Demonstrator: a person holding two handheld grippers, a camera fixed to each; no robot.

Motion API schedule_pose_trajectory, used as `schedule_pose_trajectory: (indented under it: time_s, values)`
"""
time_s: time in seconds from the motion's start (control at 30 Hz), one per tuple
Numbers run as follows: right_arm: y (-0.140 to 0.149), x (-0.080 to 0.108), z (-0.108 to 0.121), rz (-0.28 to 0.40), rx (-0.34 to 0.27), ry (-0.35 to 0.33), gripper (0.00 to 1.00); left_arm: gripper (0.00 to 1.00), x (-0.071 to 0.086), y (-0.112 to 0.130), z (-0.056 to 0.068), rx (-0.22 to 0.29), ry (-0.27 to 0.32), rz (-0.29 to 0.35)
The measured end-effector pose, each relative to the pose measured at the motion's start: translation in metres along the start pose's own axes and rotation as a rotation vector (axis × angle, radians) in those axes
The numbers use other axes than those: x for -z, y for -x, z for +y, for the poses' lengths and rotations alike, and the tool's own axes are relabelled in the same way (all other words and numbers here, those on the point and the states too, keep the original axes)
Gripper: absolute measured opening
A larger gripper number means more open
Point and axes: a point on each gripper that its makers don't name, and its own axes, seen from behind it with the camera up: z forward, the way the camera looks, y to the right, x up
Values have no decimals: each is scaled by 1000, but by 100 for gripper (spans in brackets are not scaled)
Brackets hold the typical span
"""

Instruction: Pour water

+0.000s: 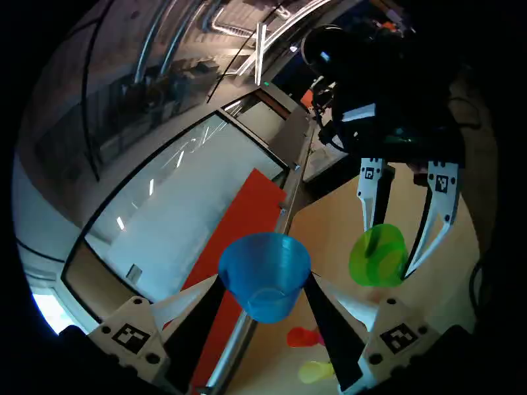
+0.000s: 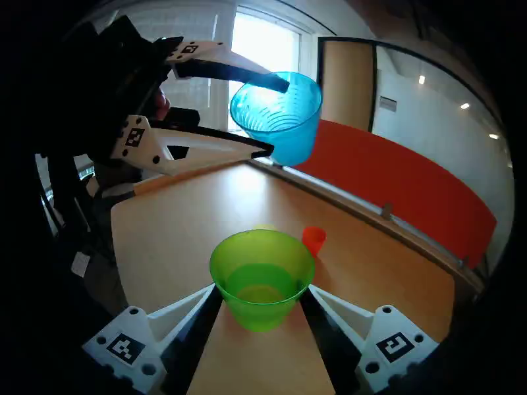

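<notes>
Blue cup [image 1: 265, 262] betw. left tongs [image 1: 265, 280]; green cup [image 2: 262, 270] betw. right tongs [image 2: 262, 289]

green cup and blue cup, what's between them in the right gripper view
Right gripper view: mostly bare table between the green cup and the blue cup; a small red cup stands off to the side.

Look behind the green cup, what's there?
A small red cup stands on the table behind the green cup. A yellow thing peeks over its rim; the rest is covered.
</notes>
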Motion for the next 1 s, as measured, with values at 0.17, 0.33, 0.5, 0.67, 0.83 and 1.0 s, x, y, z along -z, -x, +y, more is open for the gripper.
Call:
schedule_pose_trajectory:
  time_s: [0.17,0.33,0.5,0.67,0.83,1.0]
  values:
    - [0,0,0,3,-2,2,84,85,2,14,-8,212,2,-38]
    - [1,0,0,3,-6,4,85,85,2,32,-11,400,5,-84]
    - [1,-1,0,2,-9,5,84,85,2,43,-5,517,12,-119]
    - [2,-2,1,1,-10,6,85,85,1,49,3,600,16,-145]
    - [3,-1,3,-1,-11,10,84,85,0,59,10,688,22,-172]
    - [4,-2,5,1,-17,14,84,85,0,66,19,747,30,-183]
